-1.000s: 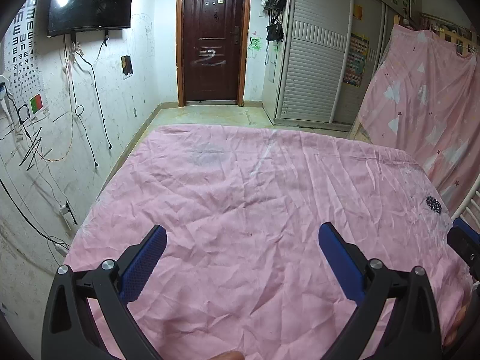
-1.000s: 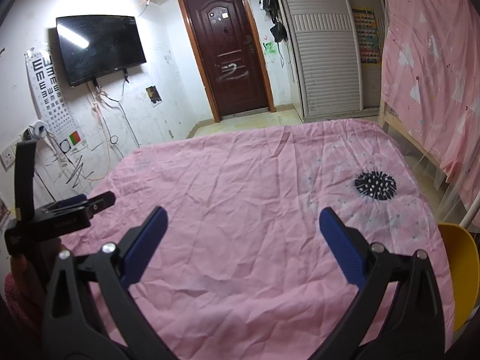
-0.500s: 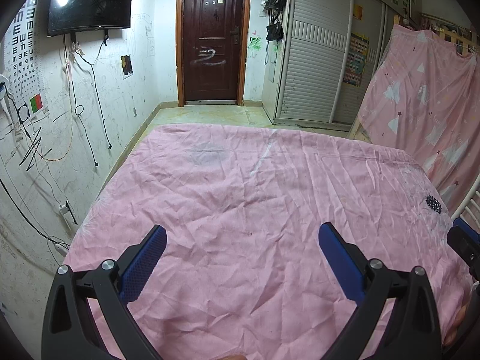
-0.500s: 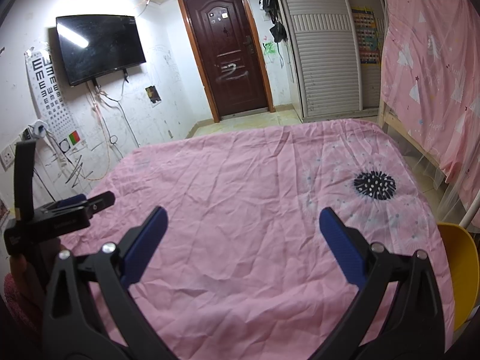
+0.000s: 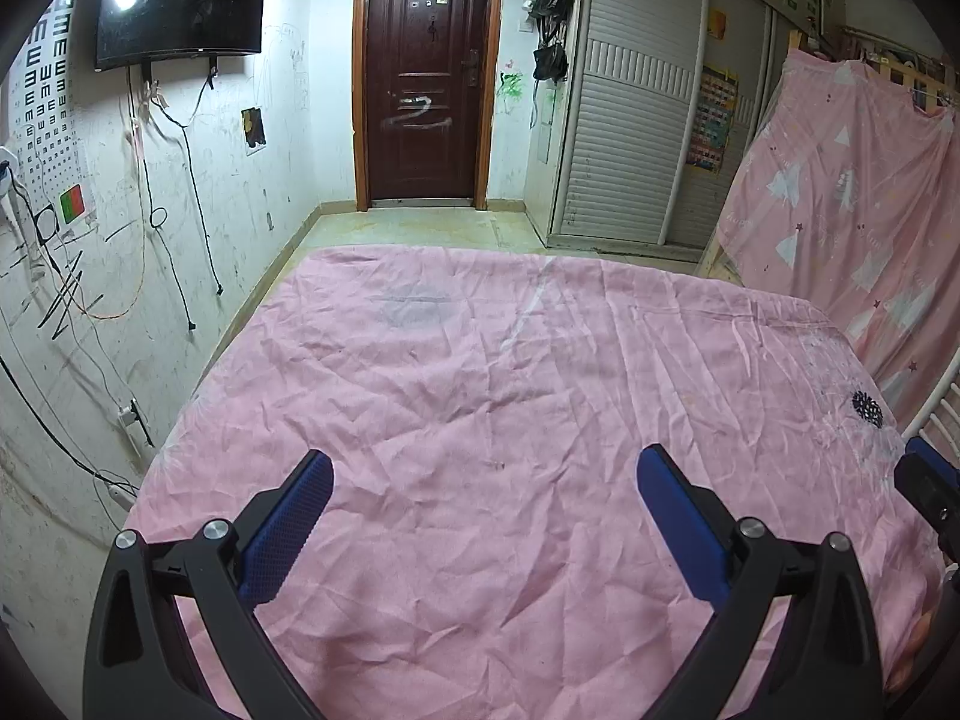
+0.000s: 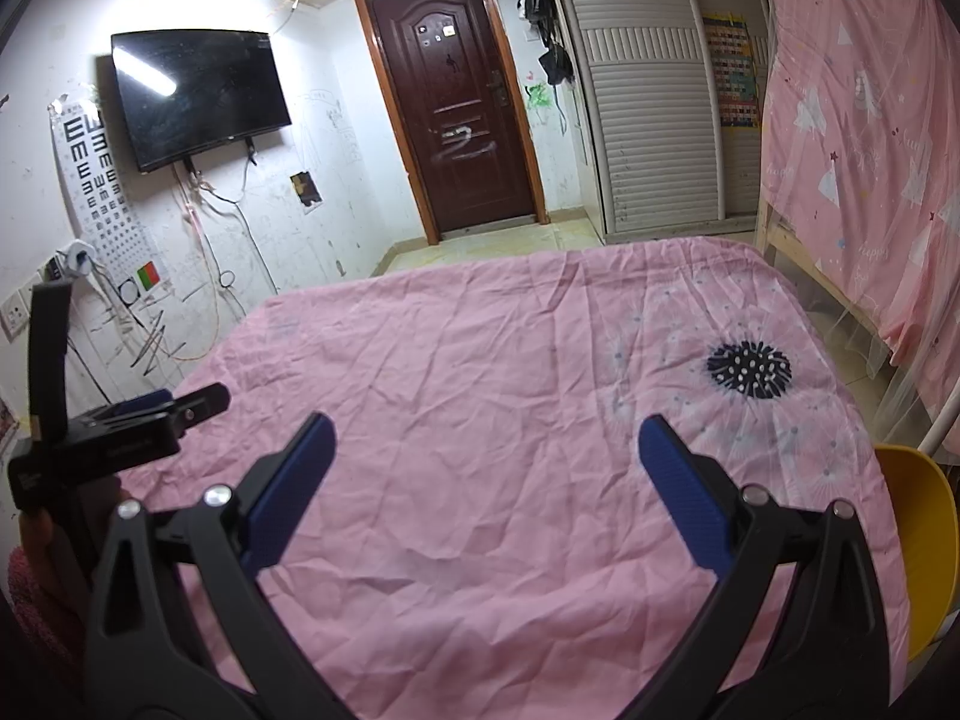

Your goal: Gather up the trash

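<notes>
A wrinkled pink sheet [image 5: 480, 396] covers the flat surface in front of me; it also fills the right wrist view [image 6: 480, 396]. No trash shows on it in either view. My left gripper [image 5: 483, 468] is open and empty, held low over the near part of the sheet. My right gripper [image 6: 485, 435] is open and empty, also over the near part. The left gripper shows from the side in the right wrist view [image 6: 180, 405], and the right gripper's tip shows at the right edge of the left wrist view [image 5: 927, 480].
A black spiky print [image 6: 749, 369] marks the sheet's right side. A yellow chair [image 6: 921, 546] stands at the near right. A dark door [image 5: 429, 78], a wall TV [image 5: 180, 0], a white wardrobe [image 5: 636, 138] and a pink curtain [image 6: 864, 138] surround the floor beyond.
</notes>
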Motion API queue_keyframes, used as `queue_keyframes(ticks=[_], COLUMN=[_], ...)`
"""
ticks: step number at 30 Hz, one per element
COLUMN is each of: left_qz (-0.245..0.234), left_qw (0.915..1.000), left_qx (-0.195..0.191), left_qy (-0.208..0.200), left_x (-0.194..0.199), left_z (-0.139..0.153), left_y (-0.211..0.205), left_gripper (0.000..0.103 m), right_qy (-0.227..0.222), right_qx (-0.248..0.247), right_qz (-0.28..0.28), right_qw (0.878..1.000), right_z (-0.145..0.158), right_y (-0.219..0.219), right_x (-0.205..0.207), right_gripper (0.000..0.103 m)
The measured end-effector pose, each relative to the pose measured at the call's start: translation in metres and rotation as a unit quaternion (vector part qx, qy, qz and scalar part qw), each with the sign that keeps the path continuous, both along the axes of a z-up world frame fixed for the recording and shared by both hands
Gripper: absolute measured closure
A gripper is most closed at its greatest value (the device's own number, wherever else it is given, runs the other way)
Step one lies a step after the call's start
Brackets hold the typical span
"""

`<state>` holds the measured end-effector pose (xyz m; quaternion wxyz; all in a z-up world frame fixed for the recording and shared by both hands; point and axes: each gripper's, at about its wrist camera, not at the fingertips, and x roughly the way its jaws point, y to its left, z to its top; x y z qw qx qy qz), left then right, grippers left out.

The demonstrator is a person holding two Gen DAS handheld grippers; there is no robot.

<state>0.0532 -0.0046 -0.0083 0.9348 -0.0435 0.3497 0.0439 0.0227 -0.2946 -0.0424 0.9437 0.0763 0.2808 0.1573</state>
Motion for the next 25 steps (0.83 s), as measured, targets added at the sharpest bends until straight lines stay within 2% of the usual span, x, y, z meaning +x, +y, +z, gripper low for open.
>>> queue_keyframes(ticks=[15, 25], left_qz=[-0.005, -0.005], left_qw=[0.9999, 1.0000], left_qx=[0.007, -0.001], left_qy=[-0.008, 0.001], left_x=[-0.0025, -0.0002], left_z=[0.0001, 0.0000], left_y=[-0.0033, -0.0014], left_gripper=[0.009, 0.009], right_qy=[0.000, 0.000], right_qx=[0.001, 0.001], right_qz=[0.000, 0.000], right_qw=[1.000, 1.000], right_z=[0.0003, 0.0004], right_y=[-0.0007, -0.0010], right_x=[0.0001, 0.0003], right_gripper=[0.006, 0.006])
